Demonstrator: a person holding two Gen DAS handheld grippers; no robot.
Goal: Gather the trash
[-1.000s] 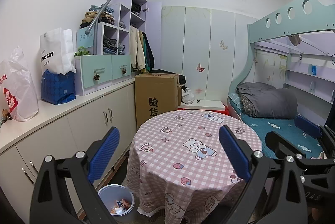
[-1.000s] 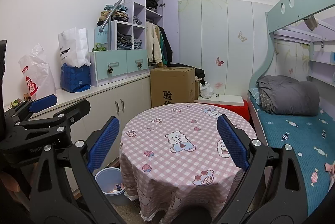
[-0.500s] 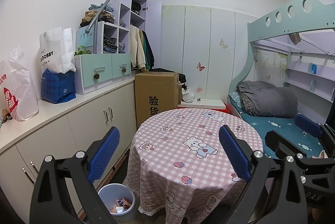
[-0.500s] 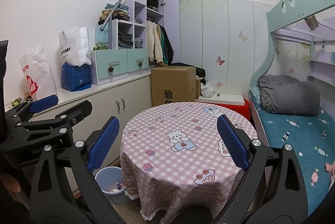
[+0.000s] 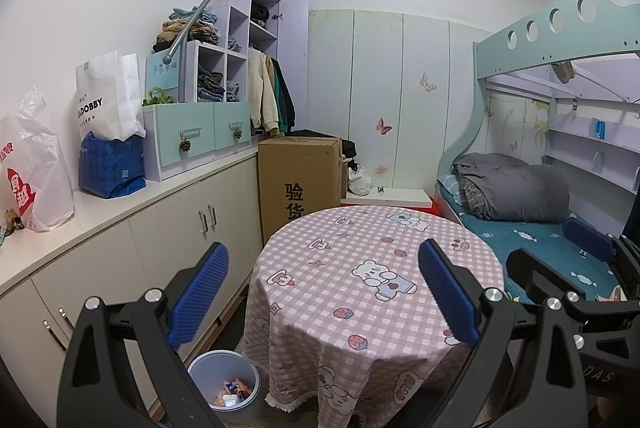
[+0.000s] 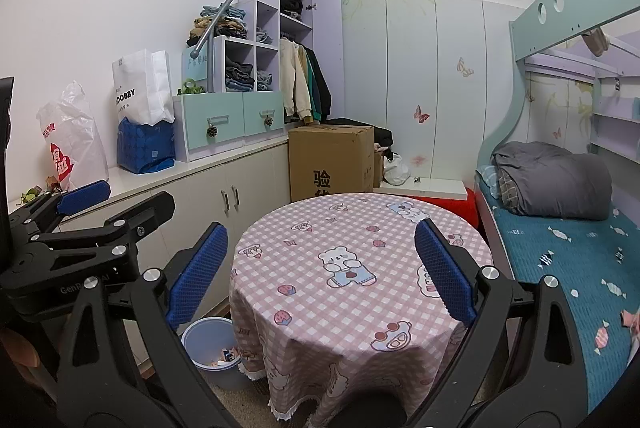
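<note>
Trash (image 5: pixel 231 396) = mixed wrappers and scraps, already sitting in the round pale-blue plastic bin (image 5: pixel 224 386) on the floor. Bin stands between the cream base cabinets (image 5: pixel 168 240) and the hanging edge of the pink-checked bear-print tablecloth (image 5: pixel 372 284), just beside the cloth's fringe. Right wrist view shows the same bin (image 6: pixel 210 352), same spot, scraps low inside.

Left gripper (image 5: pixel 320 292): blue ribbed pads (image 5: pixel 198 294) spread wide apart, nothing between them. Held up in the air, pointing across the round table, well above the bin.

Right gripper (image 6: pixel 318 274): blue pads (image 6: pixel 196 272) also spread wide, carrying nothing, aimed over the tabletop. Each gripper shows at the edge of the other's view, so the two sit side by side, apart, not touching.

Tabletop: only the cloth shows, no loose items visible on it.

Surroundings:
- Brown cardboard box with black printed characters (image 5: pixel 300 179) behind the table, against the cabinets.
- White countertop carries a white plastic bag with red print (image 5: pixel 30 167), a white paper shopping bag (image 5: pixel 108 99) and a blue patterned bag (image 5: pixel 112 167) below it.
- Teal two-drawer unit (image 5: pixel 196 139) with lilac cubby shelves of folded clothes above.
- Teal bunk bed (image 5: pixel 552 236) on the right, grey rolled duvet (image 5: pixel 516 191) on the lower mattress.

Small clutter at the far left of the counter is too blurred to identify.
</note>
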